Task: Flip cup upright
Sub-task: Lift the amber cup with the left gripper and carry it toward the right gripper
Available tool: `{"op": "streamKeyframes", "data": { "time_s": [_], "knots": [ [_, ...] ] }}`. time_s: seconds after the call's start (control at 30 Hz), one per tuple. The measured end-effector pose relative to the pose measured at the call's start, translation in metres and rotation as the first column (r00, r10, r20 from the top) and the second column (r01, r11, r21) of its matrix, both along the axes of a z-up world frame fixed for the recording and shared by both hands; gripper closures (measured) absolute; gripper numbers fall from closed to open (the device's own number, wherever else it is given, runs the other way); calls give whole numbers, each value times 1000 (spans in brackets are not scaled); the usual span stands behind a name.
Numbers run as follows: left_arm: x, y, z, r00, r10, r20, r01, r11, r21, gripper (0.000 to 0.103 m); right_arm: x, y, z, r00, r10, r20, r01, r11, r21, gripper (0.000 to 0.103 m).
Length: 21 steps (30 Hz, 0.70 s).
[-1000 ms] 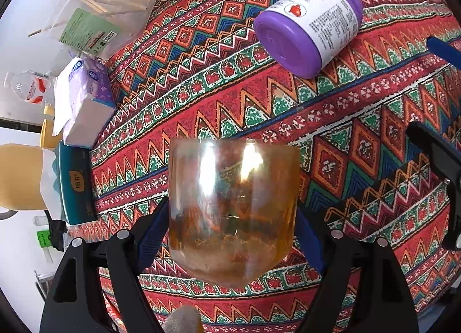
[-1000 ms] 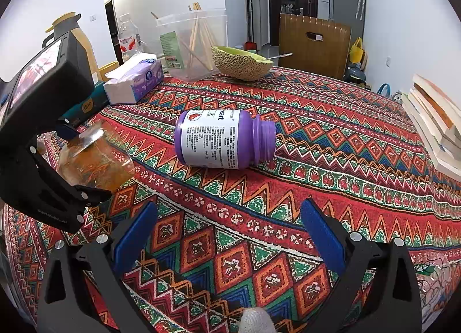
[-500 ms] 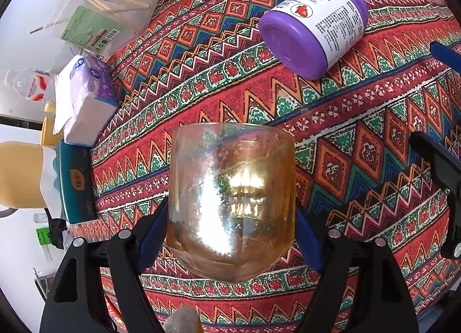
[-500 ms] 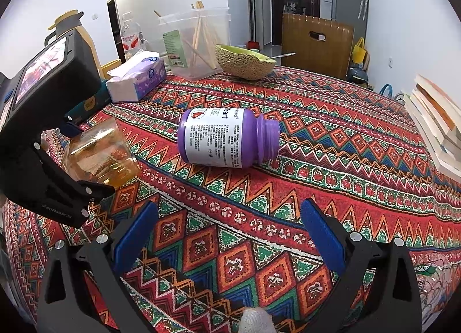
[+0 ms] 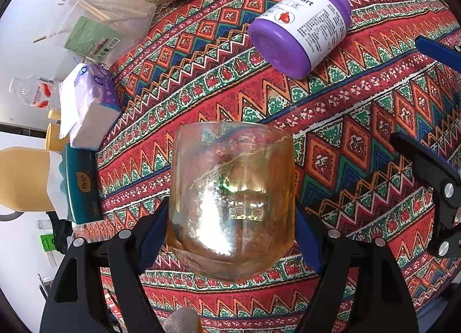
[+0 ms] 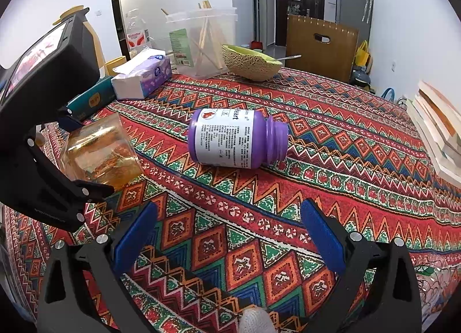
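Observation:
A clear amber glass cup (image 5: 232,200) is clamped between the blue pads of my left gripper (image 5: 230,235), held above the patterned tablecloth. In the right wrist view the cup (image 6: 100,154) hangs tilted in the left gripper at the left side, its thick base toward the table and to the right. My right gripper (image 6: 229,235) is open and empty, low over the cloth in front of a purple bottle.
A purple supplement bottle (image 6: 236,138) lies on its side mid-table. A tissue pack (image 6: 142,75), a clear plastic box of sticks (image 6: 201,42) and a melon half (image 6: 250,61) stand at the back. Books (image 6: 438,131) are stacked at the right edge.
The left gripper has turned with the cup, which has tilted so its base points more toward the table. The right gripper has hardly moved.

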<state>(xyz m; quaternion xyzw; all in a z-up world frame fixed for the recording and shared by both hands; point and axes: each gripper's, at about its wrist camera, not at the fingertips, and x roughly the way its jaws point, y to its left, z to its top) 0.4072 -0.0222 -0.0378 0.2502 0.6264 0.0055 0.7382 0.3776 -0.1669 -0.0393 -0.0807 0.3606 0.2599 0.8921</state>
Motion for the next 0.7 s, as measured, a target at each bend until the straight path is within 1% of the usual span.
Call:
{"op": "streamKeyframes", "data": {
  "time_s": [0.17,0.4,0.7],
  "knots": [
    [-8,2,12,1000,3,16,-3,1000,3,27,-9,6,9,1000,16,24,-16,1000,-10,8],
    [-27,6,28,999,6,40,-6,1000,4,27,-31,12,18,999,32,29,-31,999,-26,8],
    [-70,6,54,997,2,81,-2,1000,4,27,-74,20,36,996,60,65,-57,997,-48,8]
  ]
}}
